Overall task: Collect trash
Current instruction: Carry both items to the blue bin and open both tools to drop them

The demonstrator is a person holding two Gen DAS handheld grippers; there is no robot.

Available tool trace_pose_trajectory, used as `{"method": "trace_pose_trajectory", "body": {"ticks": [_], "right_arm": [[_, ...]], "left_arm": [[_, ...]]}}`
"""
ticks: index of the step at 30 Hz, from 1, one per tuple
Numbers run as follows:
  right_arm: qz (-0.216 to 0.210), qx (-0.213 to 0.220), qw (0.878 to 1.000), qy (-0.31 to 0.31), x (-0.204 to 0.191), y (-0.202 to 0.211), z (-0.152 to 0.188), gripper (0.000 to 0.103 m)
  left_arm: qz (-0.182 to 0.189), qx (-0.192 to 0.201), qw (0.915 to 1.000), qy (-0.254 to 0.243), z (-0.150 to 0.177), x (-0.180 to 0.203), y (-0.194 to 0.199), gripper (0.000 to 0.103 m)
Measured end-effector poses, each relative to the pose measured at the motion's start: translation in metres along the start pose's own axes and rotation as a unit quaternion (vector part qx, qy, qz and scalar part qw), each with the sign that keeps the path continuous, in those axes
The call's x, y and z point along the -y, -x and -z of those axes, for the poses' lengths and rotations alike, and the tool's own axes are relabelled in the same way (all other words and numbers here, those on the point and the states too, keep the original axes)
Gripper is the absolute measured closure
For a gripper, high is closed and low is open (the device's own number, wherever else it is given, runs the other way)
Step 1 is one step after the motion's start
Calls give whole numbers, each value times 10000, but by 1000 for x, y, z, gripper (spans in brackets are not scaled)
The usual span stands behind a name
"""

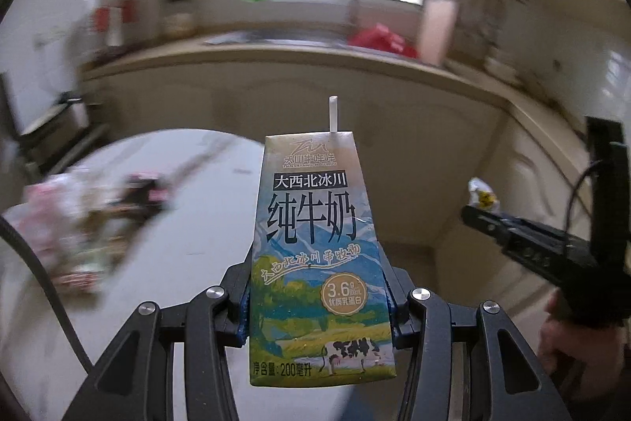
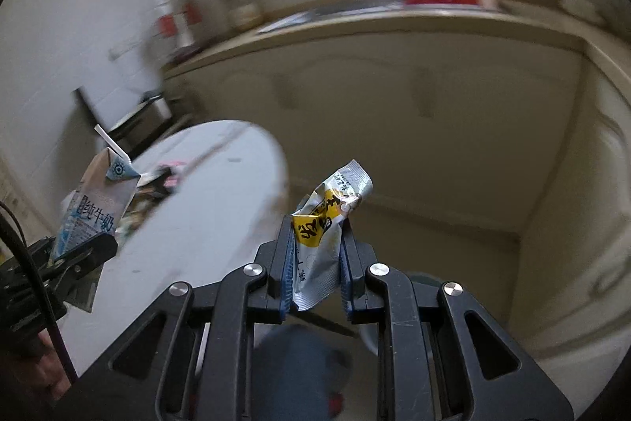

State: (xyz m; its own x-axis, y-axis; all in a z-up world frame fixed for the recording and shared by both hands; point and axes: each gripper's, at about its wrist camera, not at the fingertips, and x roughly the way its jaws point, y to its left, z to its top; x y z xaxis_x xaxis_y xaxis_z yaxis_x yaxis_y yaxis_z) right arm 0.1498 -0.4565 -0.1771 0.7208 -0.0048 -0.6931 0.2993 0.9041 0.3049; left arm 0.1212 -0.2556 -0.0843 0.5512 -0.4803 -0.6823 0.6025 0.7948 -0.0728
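- Left hand-held gripper (image 1: 317, 296) is clamped on the milk carton (image 1: 317, 255), upright at frame centre, straw (image 1: 333, 114) poking from its top.
- Right hand-held gripper (image 2: 317, 269) pinches a crumpled yellow-and-silver wrapper (image 2: 329, 219), centre frame.
- Round bench (image 2: 221, 192) with blurred litter sits left.

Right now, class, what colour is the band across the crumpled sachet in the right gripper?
Yellow with black lettering, on a silver-white sachet; the right wrist view shows it best.

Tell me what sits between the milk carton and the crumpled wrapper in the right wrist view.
In the right wrist view, the round white table's edge lies between the milk carton and the crumpled wrapper; blurred litter sits on it near the carton.
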Motion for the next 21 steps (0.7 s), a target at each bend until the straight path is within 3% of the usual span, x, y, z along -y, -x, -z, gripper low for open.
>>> {"method": "trace_pose_trajectory", "body": {"ticks": [6,9,15,21], "right_arm": [[483,-465,9954,-681,96,-29,24,85],[555,-777,9912,-915,128,-57,37,84],[507,-1391,9803,-1309,171,-127,69,84],[359,-1891,9672,-1655,193,-189,98,84]], "left_arm": [[565,-779,9944,-446,6,64,-84,58],[628,-1288,9879,-586,18,78,-141,58],[618,-2143,9731,-584,34,74,-247,57],[698,-2705,9597,-301,40,67,-325,57]]}}
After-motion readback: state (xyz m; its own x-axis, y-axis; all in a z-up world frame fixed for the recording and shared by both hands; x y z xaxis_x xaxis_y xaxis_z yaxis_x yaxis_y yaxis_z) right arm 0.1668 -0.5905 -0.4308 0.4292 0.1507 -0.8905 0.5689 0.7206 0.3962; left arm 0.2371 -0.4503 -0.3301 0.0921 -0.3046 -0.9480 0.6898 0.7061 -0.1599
